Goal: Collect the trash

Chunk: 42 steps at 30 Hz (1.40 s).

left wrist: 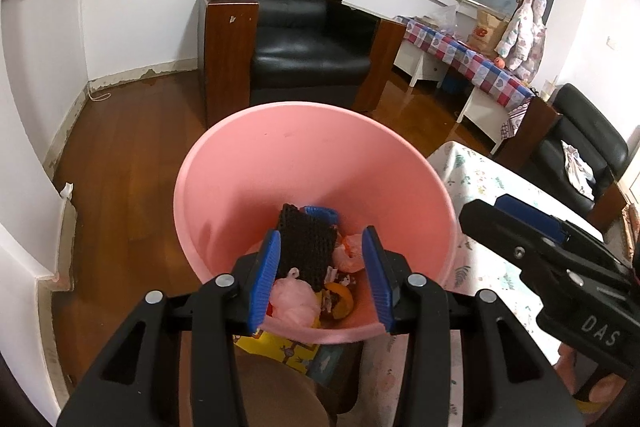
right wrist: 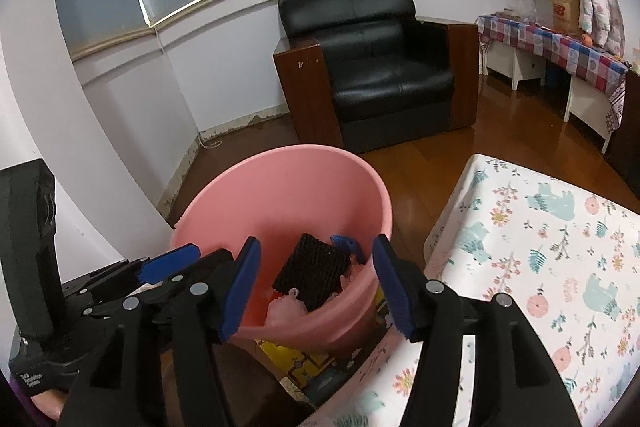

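A pink basin (left wrist: 316,163) is seen just beside the edge of a tabletop (right wrist: 560,267) covered with a floral and bear-patterned cloth, above a wooden floor (left wrist: 120,155). Collected trash lies at the bottom of the basin: a black mesh pad (left wrist: 306,245) leaning tilted against the inner wall, a blue plastic piece (left wrist: 322,214) just behind it, crumpled pink bags (left wrist: 294,301), and an orange scrap (left wrist: 340,297) near the front. The left gripper (left wrist: 322,281) is held over the near rim of the basin, its blue-padded jaws spread apart with nothing between them. The right gripper (right wrist: 316,285) is likewise held above the basin's rim, its jaws set wide apart and empty; in the left wrist view it is seen at the right, over the tabletop edge. A yellow printed item (right wrist: 296,359) is partly visible beneath the basin, though what it is cannot be told. A black leather armchair (right wrist: 376,67) with wooden sides stands against the far wall, well apart from the basin, and a bench with a checked cloth (left wrist: 460,55) is seen to its right.
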Available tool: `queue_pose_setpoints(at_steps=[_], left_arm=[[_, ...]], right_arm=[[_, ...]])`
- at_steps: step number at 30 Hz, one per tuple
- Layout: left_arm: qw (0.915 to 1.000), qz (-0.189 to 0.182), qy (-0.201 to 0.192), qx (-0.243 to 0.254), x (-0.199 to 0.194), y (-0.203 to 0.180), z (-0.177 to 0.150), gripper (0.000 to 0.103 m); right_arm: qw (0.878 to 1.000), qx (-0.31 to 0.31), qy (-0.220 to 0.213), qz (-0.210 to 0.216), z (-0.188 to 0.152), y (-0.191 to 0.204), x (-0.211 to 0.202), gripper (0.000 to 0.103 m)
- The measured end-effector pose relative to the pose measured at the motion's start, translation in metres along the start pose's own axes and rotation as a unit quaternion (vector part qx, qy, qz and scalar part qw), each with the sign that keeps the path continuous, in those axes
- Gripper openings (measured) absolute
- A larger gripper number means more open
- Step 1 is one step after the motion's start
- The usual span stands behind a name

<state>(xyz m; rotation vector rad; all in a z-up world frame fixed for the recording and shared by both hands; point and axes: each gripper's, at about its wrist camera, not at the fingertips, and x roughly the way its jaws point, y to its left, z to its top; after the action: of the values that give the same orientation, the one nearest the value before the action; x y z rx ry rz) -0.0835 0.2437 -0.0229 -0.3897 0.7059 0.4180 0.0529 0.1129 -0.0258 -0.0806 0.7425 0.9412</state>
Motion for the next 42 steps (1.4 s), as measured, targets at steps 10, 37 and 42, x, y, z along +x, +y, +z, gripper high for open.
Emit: queue_pose_setpoints(at_steps=[10, 37, 42], left_arm=[[0.9998, -0.009, -0.007, 0.014, -0.022, -0.024, -0.007, 0.043], [0.9989, -0.013, -0.028, 0.034, -0.064, -0.072, -0.040, 0.054], [0.9988, -0.013, -0.030, 0.036, -0.066, -0.075, -0.043, 0.055]], right_arm=[[1.000, 0.011, -0.014, -0.019, -0.018, -0.006, -0.039, 0.062], [0.997, 0.045, -0.046, -0.041, -0.060, -0.030, -0.113, 0.070], [0.997, 0.039, -0.054, -0.047, -0.064, -0.030, -0.123, 0.070]])
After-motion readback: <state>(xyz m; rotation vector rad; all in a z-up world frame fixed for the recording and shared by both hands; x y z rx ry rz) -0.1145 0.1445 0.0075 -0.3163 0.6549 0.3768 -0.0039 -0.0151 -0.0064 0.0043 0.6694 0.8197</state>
